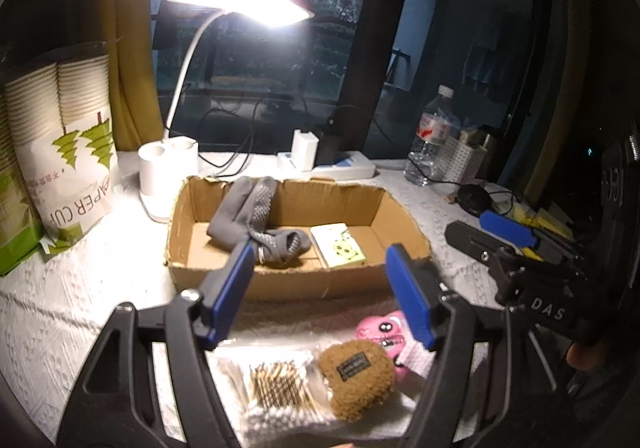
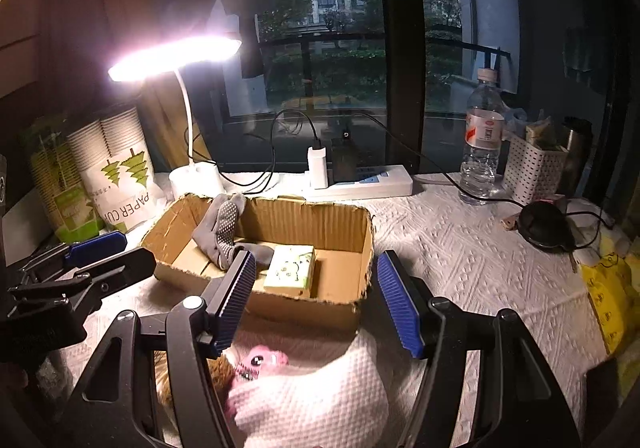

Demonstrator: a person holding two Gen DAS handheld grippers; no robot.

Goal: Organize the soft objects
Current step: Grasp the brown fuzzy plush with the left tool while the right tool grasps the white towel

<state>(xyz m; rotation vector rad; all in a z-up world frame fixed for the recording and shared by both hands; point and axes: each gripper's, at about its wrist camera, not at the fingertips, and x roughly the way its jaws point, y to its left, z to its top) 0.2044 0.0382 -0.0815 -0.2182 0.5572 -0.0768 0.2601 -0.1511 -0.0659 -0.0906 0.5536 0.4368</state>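
With both grippers' fingers [image 1: 412,308] apart and empty, I risk snagging the bagged cotton swabs [image 1: 276,384] while grabbing the brown fuzzy pouch [image 1: 356,380].

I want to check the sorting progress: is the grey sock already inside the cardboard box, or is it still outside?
Inside. The grey sock lies in the cardboard box, its upper part leaning on the back wall.

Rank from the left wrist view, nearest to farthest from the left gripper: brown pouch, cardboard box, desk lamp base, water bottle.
From the left gripper:
1. brown pouch, just below the fingers
2. cardboard box, straight ahead
3. desk lamp base, behind the box, left
4. water bottle, far right, by the window
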